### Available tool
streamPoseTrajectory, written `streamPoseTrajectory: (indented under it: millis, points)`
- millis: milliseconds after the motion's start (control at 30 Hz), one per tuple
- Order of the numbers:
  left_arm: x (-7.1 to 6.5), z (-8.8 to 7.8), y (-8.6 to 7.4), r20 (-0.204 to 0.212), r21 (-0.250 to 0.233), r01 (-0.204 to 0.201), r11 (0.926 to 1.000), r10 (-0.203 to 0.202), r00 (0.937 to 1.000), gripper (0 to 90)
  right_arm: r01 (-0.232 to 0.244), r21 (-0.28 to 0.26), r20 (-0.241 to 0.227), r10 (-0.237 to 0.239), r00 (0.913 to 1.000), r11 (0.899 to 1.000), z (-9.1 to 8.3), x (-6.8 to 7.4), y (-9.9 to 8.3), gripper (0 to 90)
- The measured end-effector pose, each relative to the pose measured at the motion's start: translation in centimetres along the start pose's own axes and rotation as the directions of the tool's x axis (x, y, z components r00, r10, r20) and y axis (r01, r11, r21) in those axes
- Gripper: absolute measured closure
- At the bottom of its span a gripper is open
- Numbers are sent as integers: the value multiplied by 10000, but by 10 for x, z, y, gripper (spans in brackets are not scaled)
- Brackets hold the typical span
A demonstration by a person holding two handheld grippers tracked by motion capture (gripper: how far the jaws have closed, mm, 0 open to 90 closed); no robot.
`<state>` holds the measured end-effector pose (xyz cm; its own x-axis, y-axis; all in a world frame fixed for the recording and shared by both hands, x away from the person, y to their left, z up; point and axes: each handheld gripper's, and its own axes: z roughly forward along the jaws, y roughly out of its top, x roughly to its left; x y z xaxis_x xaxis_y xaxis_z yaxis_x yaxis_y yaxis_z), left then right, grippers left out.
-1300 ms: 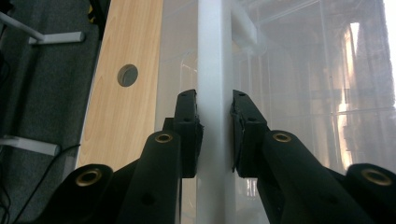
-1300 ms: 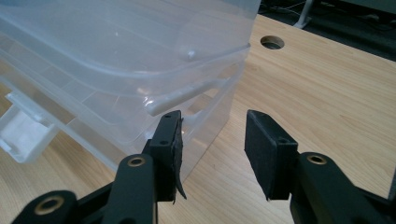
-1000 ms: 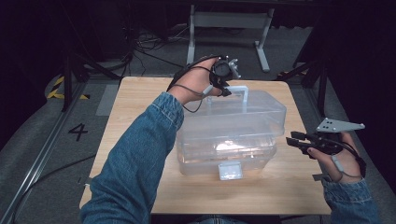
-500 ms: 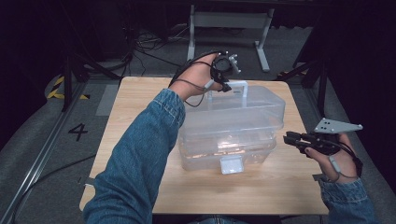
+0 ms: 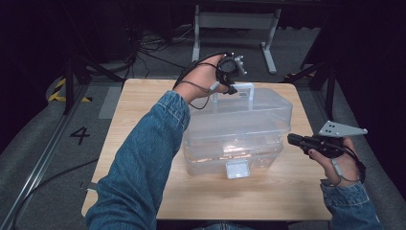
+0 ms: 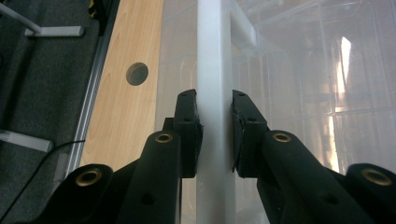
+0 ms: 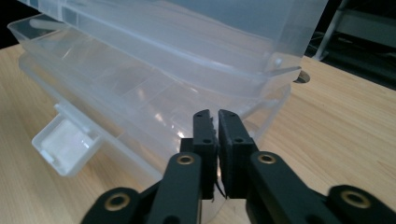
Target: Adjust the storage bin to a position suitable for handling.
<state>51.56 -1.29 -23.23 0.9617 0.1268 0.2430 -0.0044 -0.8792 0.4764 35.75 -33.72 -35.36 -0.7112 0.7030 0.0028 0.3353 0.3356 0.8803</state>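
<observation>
Trouble could come from my left gripper (image 5: 229, 88), clamped on the white handle (image 6: 214, 70) of the clear box (image 5: 239, 129) on the table (image 5: 143, 100): lifting might swing the lid open. My right gripper (image 7: 217, 122), jaws just closing to pressed together on nothing, sits beside the box's end and steadies nothing.

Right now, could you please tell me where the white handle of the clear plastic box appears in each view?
High view: the white handle stands at the box's far edge, upper centre, held by the left gripper.
Left gripper view: it runs as a white bar up the centre, pressed between the fingers.
Right gripper view: I cannot make it out.
Shared landmark: the clear plastic box.
</observation>
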Motion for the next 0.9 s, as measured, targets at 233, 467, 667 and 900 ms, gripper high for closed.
streamPoseTrajectory:
  millis: [233,467,667,900]
  points:
    - [0,0,0,-5,18,3,10000,-3,10000,759,-221,-240,155,225,9996,9995,10,-5,-6,900]
    - [-2,1,3,-108,27,-109,9999,110,9999,759,-112,-824,180,127,9998,9965,18,-9,-8,900]
    - [1,2,2,-169,-182,-77,9998,74,9998,759,491,-2017,356,-428,9984,9782,28,-1,-11,900]
    - [3,3,1,-95,-314,137,9994,-140,9999,754,859,-2740,468,-759,9960,9579,34,10,-11,900]
